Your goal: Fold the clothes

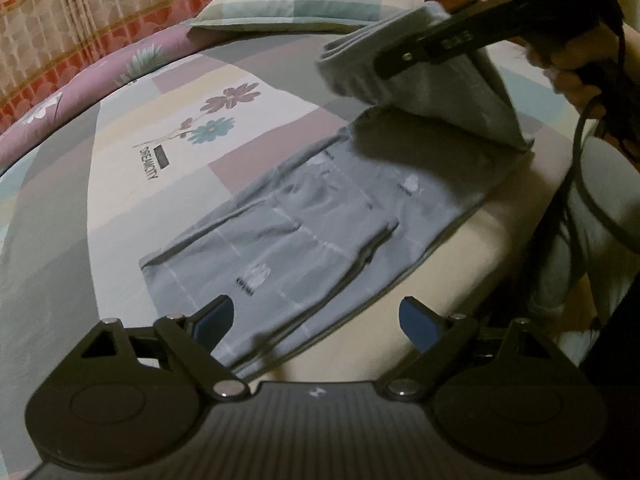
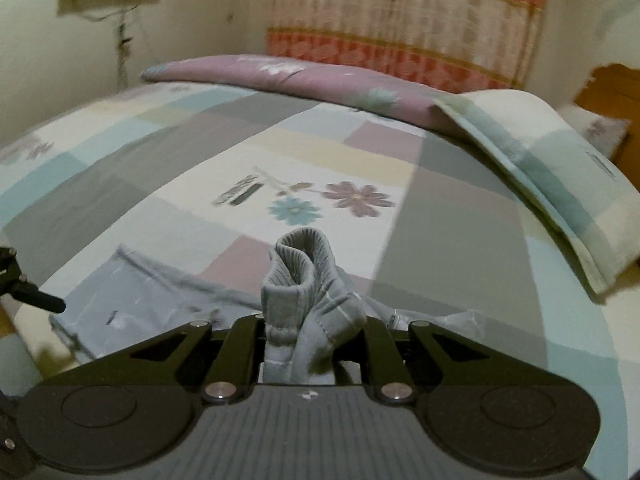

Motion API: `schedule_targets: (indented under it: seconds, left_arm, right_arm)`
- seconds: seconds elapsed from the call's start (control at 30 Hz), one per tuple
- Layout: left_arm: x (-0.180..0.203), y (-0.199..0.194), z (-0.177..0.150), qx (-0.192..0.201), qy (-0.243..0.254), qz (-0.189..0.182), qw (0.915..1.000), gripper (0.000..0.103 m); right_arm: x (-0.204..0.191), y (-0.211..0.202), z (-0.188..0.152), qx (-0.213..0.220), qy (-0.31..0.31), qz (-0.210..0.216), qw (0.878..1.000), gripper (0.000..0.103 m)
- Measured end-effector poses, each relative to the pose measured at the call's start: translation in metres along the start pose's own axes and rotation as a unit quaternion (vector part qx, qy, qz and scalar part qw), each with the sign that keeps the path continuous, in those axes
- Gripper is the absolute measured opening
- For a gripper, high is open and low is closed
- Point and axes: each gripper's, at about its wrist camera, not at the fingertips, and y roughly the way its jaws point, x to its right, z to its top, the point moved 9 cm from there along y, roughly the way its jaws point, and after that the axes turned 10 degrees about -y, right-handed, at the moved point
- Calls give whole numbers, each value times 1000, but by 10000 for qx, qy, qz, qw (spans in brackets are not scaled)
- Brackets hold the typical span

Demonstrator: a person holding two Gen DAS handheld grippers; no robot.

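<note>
A grey garment (image 1: 320, 216) with pale printed lines lies along the near edge of the bed. My left gripper (image 1: 316, 316) hovers over its near end, jaws wide open with nothing between the blue pads (image 1: 416, 320). My right gripper (image 2: 308, 344) is shut on the garment's ribbed cuff end (image 2: 298, 280), which bunches up between the jaws. In the left wrist view that gripper (image 1: 404, 60) holds the cuff end lifted above the flat part, and the cloth (image 1: 460, 96) hangs from it in a fold. A hand (image 1: 568, 60) grips its handle.
The bed (image 2: 460, 200) has a patchwork sheet with printed flowers. A pillow (image 1: 308, 0) lies at the head, and a rolled purple quilt (image 2: 304, 76) runs along the far side by the curtain. A black cable (image 1: 580, 168) hangs at the right. The mattress edge (image 1: 500, 240) is close.
</note>
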Motion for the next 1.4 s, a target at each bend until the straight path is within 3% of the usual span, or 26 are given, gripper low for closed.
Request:
schedule_targets:
  seconds: [0.17, 0.43, 0.8, 1.4]
  left_arm:
    - [-11, -5, -7, 16, -132, 126, 9998, 90]
    - [-28, -8, -17, 30, -423, 248, 9988, 90]
    - [-44, -12, -31, -20, -732, 419, 9964, 90]
    - [-59, -18, -46, -113, -1102, 603, 9920, 90]
  right_arm:
    - [-33, 14, 8, -215, -360, 8, 9991, 15]
    - [-55, 43, 31, -514, -381, -50, 9979, 15]
    - [-99, 62, 63, -604, -557, 143, 9965, 15]
    - [-144, 85, 67, -749, -705, 694, 9923, 20]
